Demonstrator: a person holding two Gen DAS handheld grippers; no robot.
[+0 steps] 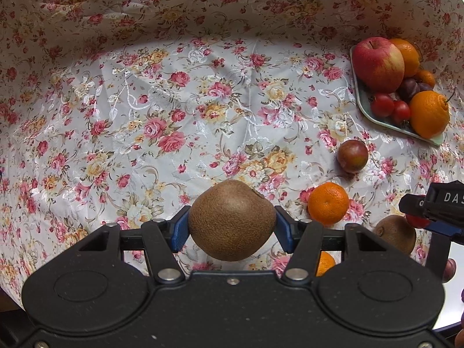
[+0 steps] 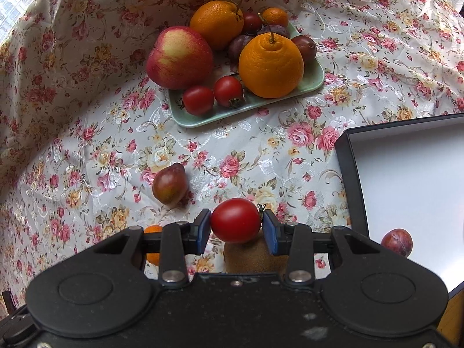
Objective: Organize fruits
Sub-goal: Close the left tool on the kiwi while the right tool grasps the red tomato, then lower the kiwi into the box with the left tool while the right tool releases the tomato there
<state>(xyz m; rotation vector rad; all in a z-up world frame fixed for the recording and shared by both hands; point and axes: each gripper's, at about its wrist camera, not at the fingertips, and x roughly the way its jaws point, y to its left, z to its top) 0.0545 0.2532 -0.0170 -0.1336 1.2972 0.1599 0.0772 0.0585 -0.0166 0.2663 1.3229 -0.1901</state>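
My left gripper (image 1: 230,226) is shut on a brown kiwi (image 1: 232,221), held above the floral cloth. My right gripper (image 2: 235,227) is shut on a red tomato (image 2: 235,224); it also shows at the right edge of the left wrist view (image 1: 417,217). A pale green tray (image 2: 314,79) at the back holds an apple (image 2: 179,58), two large oranges (image 2: 271,65), two tomatoes (image 2: 198,100), plums and a small mandarin. The tray also shows in the left wrist view (image 1: 364,105). Loose on the cloth lie a plum (image 1: 352,156), a mandarin (image 1: 327,203) and a second kiwi (image 1: 395,236).
A black box with a white inside (image 2: 406,179) stands at the right with one plum (image 2: 396,242) in it. A second mandarin (image 1: 326,264) lies partly hidden under my left gripper. The floral cloth (image 1: 145,101) covers the table and rises as a backdrop.
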